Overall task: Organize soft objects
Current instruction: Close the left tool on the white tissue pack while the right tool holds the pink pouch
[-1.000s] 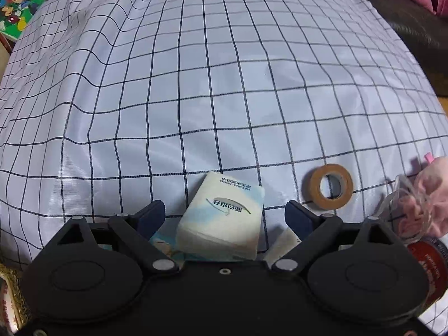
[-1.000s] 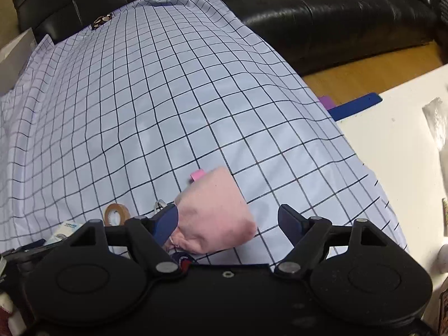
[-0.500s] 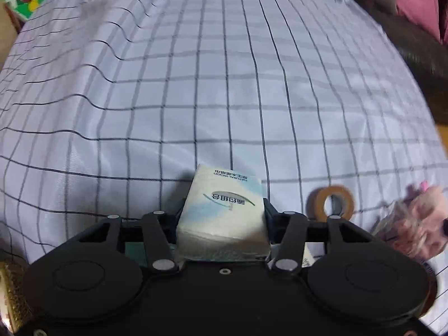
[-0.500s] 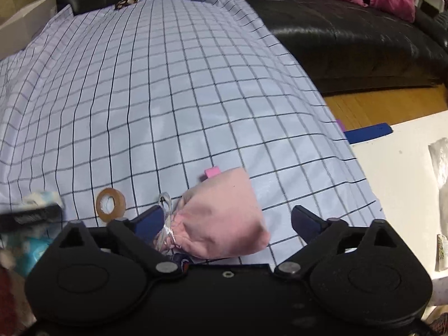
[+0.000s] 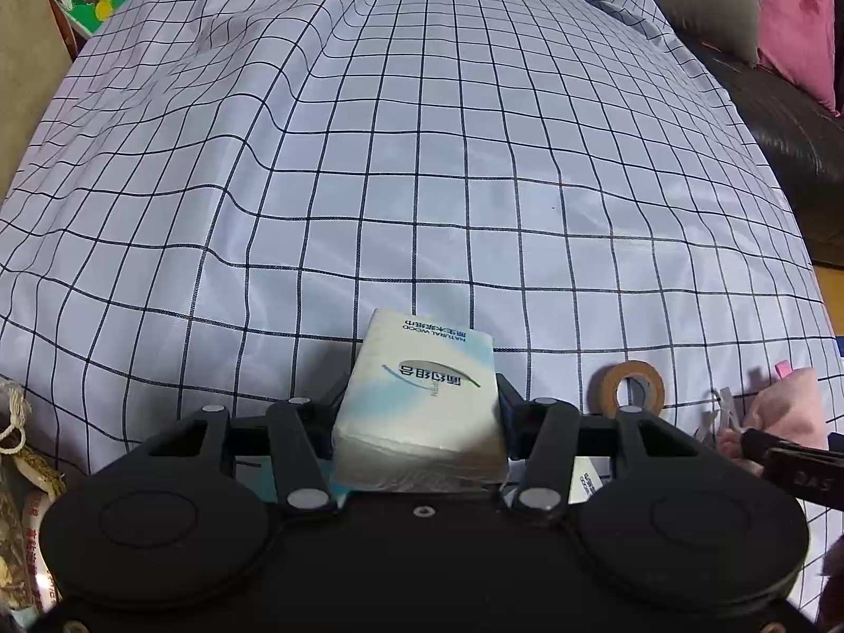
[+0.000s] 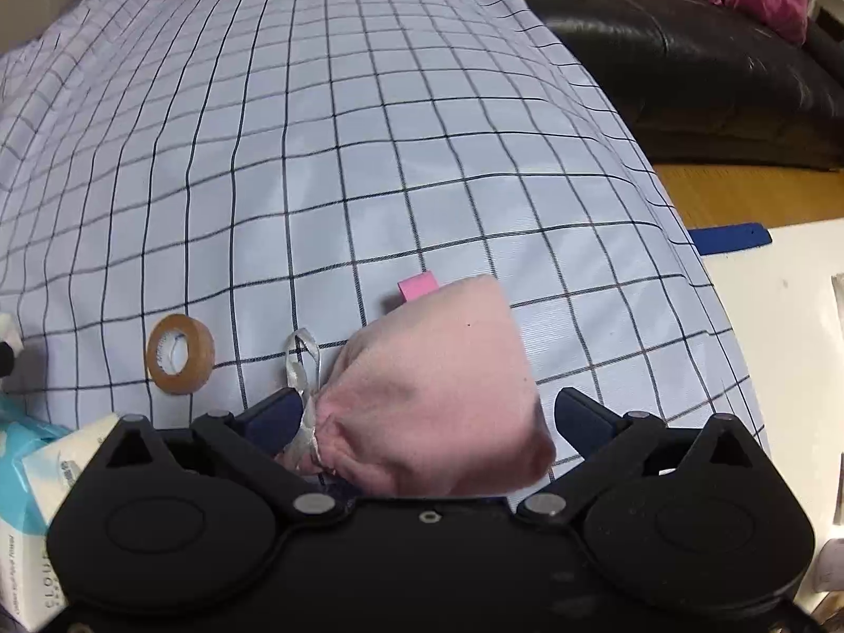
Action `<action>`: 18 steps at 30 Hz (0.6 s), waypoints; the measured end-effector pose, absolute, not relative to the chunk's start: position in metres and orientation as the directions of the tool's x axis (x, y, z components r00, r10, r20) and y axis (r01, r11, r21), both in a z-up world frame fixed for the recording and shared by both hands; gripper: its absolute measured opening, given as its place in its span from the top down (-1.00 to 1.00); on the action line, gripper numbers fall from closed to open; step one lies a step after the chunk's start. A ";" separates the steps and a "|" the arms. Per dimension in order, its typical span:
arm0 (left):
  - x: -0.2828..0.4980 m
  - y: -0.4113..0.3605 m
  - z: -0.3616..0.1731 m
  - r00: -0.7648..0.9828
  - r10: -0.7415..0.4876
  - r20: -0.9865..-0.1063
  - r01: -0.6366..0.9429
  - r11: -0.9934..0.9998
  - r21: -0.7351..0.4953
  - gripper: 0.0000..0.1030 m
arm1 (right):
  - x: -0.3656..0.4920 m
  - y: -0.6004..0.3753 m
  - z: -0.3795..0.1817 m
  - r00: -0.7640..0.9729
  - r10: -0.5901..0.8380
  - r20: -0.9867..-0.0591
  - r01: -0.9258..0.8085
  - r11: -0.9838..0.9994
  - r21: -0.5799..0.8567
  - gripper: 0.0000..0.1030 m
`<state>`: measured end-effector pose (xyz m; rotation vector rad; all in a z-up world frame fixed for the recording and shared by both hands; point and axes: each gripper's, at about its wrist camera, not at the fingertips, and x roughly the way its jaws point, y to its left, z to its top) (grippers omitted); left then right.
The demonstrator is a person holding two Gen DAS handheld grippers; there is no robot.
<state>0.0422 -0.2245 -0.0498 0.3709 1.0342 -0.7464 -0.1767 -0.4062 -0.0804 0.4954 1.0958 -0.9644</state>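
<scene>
My left gripper [image 5: 419,403] is shut on a white and blue tissue pack [image 5: 422,401], holding it just above the checked cloth [image 5: 422,158]. My right gripper [image 6: 427,411] is open, its fingers on either side of a pink drawstring pouch [image 6: 443,390] that lies on the cloth; its left finger touches the pouch's gathered neck and white cord [image 6: 303,364]. The pouch also shows at the right edge of the left wrist view [image 5: 786,414].
A roll of brown tape [image 5: 630,387] lies between the pack and the pouch, also in the right wrist view [image 6: 179,353]. More tissue packs [image 6: 37,501] sit at lower left. A black sofa [image 6: 712,63] with pink cushions lies beyond; a white table [image 6: 780,343] stands right.
My left gripper closed on the tissue pack and lifted it slightly. My right gripper moved closer over the pink pouch, still open.
</scene>
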 end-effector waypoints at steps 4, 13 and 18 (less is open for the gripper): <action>0.041 -0.226 -0.049 0.297 -0.384 -0.874 0.714 0.697 -0.064 0.02 | -0.170 -0.404 -0.087 0.101 -0.407 -0.908 0.820 0.551 -0.156 -0.83; 0.040 -0.220 -0.044 0.297 -0.400 -0.867 0.707 0.703 -0.082 0.02 | -0.187 -0.421 -0.060 0.163 -0.385 -0.908 0.870 0.491 -0.052 -0.11; 0.037 -0.217 -0.041 0.298 -0.399 -0.867 0.705 0.704 -0.082 0.02 | -0.202 -0.430 -0.051 0.153 -0.388 -0.909 0.897 0.440 -0.037 -0.03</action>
